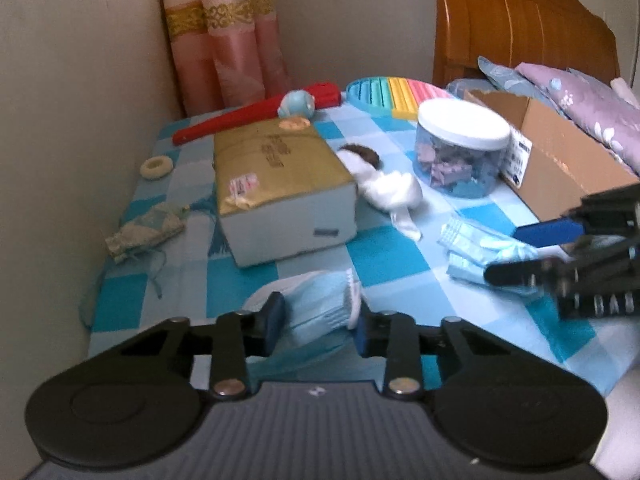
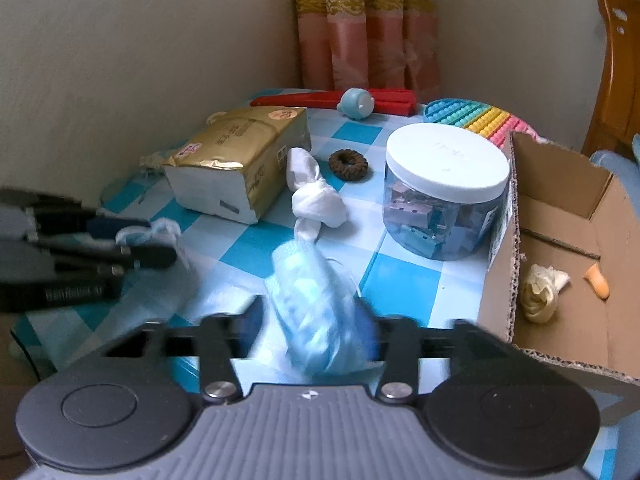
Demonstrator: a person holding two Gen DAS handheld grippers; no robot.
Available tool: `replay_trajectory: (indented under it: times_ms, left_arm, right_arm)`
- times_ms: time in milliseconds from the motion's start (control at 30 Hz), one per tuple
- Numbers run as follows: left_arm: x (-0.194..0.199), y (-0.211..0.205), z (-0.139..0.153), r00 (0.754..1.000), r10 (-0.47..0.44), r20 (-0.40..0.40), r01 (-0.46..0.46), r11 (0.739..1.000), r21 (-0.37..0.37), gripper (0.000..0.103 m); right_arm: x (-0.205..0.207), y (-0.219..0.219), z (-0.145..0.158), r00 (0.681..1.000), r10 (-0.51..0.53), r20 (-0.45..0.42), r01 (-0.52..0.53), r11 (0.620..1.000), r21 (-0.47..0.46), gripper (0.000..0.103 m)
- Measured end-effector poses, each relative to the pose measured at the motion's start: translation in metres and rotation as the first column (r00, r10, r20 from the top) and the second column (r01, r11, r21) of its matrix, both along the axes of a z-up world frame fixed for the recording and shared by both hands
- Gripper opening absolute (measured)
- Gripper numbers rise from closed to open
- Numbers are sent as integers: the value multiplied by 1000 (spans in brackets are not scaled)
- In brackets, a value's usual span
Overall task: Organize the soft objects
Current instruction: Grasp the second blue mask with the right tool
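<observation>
A pleated light blue face mask (image 1: 320, 304) lies on the blue checked tablecloth (image 1: 388, 256), and my left gripper (image 1: 318, 322) is shut on it, both pads against its sides. The right wrist view shows that gripper (image 2: 138, 242) at the left with a bit of blue mask between its fingers. My right gripper (image 2: 312, 324) stands open around a second, blurred blue mask (image 2: 316, 304). This one touches the right pad and is clear of the left. A knotted white sock (image 2: 316, 200) and a brown hair tie (image 2: 348, 164) lie further back.
An open cardboard box (image 2: 560, 240) at the right holds a cream cloth bundle (image 2: 540, 292) and a small orange piece (image 2: 598, 278). A white-lidded jar (image 2: 444, 192), a gold tissue pack (image 2: 240, 160) and a small patterned pouch (image 1: 144, 232) stand around. The wall runs along the left.
</observation>
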State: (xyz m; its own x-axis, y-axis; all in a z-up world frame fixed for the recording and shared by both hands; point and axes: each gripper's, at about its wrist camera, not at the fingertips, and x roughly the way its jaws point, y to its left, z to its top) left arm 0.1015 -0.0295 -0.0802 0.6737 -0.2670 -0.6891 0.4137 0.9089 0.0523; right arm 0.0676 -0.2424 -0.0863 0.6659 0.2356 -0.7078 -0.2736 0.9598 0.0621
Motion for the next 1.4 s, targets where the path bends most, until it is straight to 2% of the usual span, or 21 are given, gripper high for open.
replay_trajectory:
  times_ms: [167, 333, 500, 700, 767, 933, 1167, 1233, 1333, 1400]
  left_arm:
    - [4, -1, 11, 1000, -6, 4, 6, 1000, -25, 27]
    - [6, -7, 14, 1000, -18, -5, 18, 1000, -5, 28]
    - [7, -15, 10, 1000, -16, -23, 17, 999, 36, 36]
    - [9, -23, -3, 999, 6, -50, -1, 994, 107, 53]
    - [8, -26, -6, 999, 5, -52, 2, 991, 130, 61]
    - [10, -26, -12, 999, 13, -36, -6, 985, 175, 65]
    - [17, -19, -4, 999, 37, -33, -33, 993, 113, 30]
    - [17, -14, 4, 999, 46, -20, -44, 996, 81, 25]
    - [20, -1, 20, 996, 84, -13, -83, 996, 20, 24]
    - [22, 9, 29, 994, 106, -21, -107, 994, -25, 23]
  right_arm:
    - [-1, 6, -2, 999, 38, 20, -37, 998, -51, 69]
    - [10, 10, -8, 999, 50, 10, -49, 996, -81, 69]
    - [14, 14, -16, 996, 93, -12, -94, 991, -95, 69]
    - [16, 15, -20, 991, 134, -21, -136, 986, -97, 69]
    - [17, 13, -21, 990, 142, -21, -143, 986, -89, 69]
    - [17, 11, -21, 989, 147, -21, -148, 986, -74, 69]
    - [17, 12, -18, 992, 126, -26, -128, 989, -73, 69]
    - [16, 13, -17, 993, 118, -19, -119, 990, -80, 68]
    - [15, 11, -15, 994, 108, -16, -108, 991, -75, 63]
    - [15, 11, -14, 995, 102, -18, -103, 992, -67, 49]
